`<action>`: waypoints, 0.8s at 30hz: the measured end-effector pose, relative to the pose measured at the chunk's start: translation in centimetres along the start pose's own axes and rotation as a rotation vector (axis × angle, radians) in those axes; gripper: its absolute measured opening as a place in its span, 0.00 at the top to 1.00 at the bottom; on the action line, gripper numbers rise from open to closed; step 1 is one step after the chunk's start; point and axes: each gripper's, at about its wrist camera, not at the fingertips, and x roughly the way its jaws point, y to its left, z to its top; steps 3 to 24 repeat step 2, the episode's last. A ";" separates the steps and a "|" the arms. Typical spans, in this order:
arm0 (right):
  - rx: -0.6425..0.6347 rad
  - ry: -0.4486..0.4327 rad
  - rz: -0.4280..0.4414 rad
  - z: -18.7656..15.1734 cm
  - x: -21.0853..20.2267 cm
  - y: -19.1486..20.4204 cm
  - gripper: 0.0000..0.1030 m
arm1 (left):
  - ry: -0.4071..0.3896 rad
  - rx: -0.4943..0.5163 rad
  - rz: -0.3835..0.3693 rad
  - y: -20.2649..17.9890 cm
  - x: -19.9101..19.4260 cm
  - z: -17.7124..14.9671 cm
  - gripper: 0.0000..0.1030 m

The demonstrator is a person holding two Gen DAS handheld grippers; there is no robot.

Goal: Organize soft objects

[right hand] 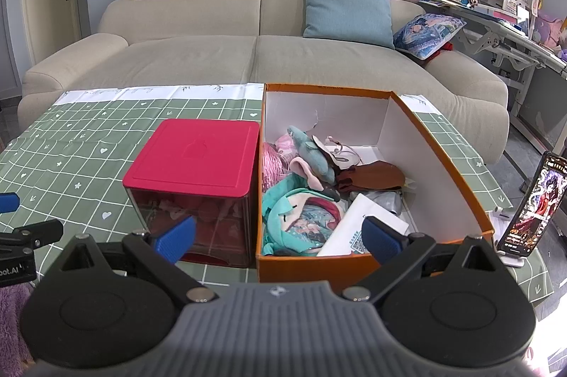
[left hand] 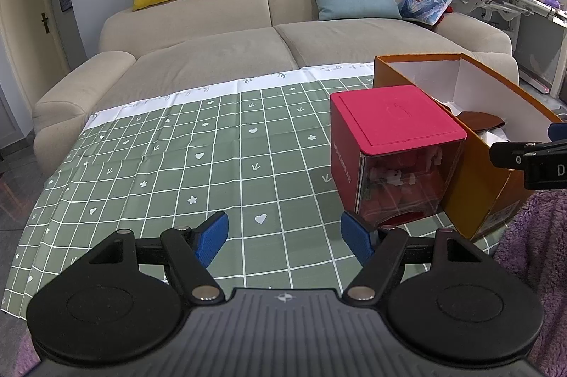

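Note:
An open orange cardboard box stands on the green checked tablecloth and holds several soft items: a teal plush, a grey-blue plush, a brown pouch and a white card. The box also shows in the left wrist view. A red-lidded clear case with red soft things inside stands against the box's left side; it also shows in the left wrist view. My right gripper is open and empty, just in front of the box. My left gripper is open and empty over the cloth, left of the case.
A phone on a white stand is at the table's right edge. A purple fluffy fabric lies at the near edge between the grippers. A beige sofa with cushions stands behind the table. A cluttered desk is at the right.

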 end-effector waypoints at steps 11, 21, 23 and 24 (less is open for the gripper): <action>0.000 0.000 0.000 0.0 0.0 0.0 0.05 | 0.000 0.000 0.000 0.0 0.0 0.0 0.17; 0.000 0.000 0.000 0.0 0.0 0.0 0.05 | 0.000 0.000 0.000 0.0 0.0 0.0 0.17; 0.000 0.000 0.000 0.0 0.0 0.0 0.05 | 0.000 0.000 0.000 0.0 0.0 0.0 0.17; 0.000 0.000 0.000 0.0 0.0 0.0 0.05 | 0.000 0.000 0.000 0.0 0.0 0.0 0.17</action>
